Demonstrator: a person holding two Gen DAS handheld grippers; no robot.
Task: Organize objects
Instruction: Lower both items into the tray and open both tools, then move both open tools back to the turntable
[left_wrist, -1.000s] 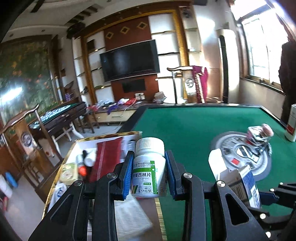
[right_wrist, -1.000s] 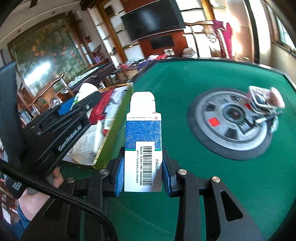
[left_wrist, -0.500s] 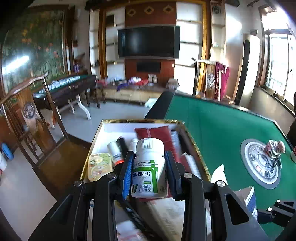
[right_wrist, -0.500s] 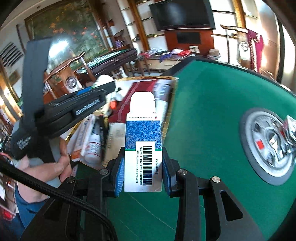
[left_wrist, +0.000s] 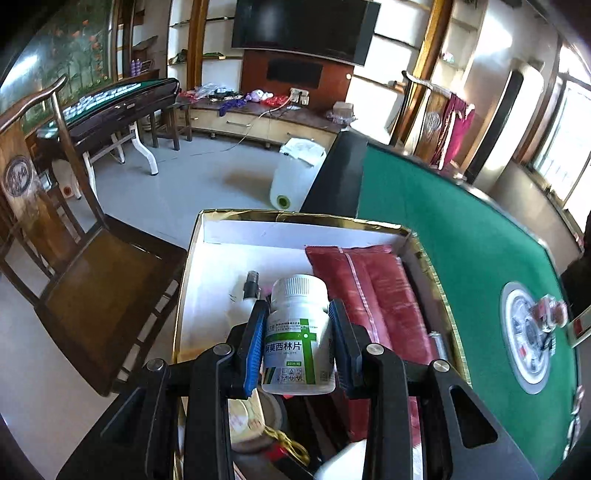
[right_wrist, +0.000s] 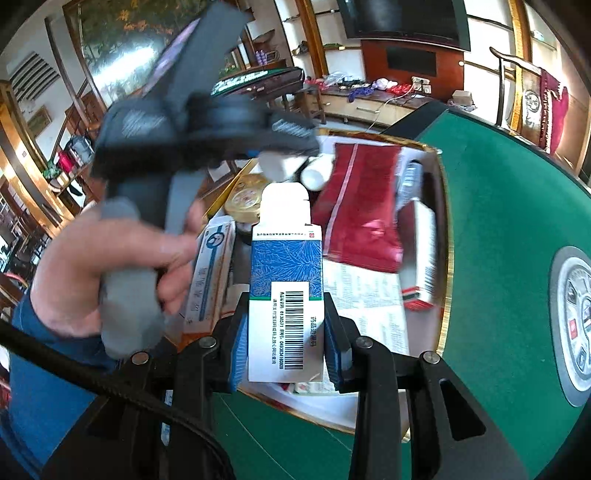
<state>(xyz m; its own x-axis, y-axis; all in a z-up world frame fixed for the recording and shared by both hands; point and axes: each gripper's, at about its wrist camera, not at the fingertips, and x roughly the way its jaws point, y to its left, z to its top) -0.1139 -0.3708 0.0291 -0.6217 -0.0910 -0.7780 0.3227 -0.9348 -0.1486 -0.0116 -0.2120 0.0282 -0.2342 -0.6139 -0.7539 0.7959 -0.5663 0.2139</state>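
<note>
My left gripper (left_wrist: 297, 347) is shut on a white pill bottle (left_wrist: 298, 336) with a green-cross label, held upright over the gold-rimmed white box (left_wrist: 236, 236). My right gripper (right_wrist: 284, 343) is shut on a blue-and-white medicine carton (right_wrist: 286, 291) with a barcode and an open top flap, held over the same box's near rim (right_wrist: 441, 332). In the right wrist view the left gripper's grey handle and the hand on it (right_wrist: 122, 258) hang blurred above the box's left side.
The box holds a red packet (left_wrist: 373, 291), a small spray bottle (left_wrist: 251, 291), a round yellow tin (right_wrist: 247, 197), a long tube carton (right_wrist: 212, 273) and a leaflet (right_wrist: 369, 302). It lies at the left edge of the green table (left_wrist: 461, 266). A wooden chair (left_wrist: 92, 280) stands left.
Both grippers have moved left from the green felt to over the box, each still holding its item. The left gripper now sits lower and farther into the box.
</note>
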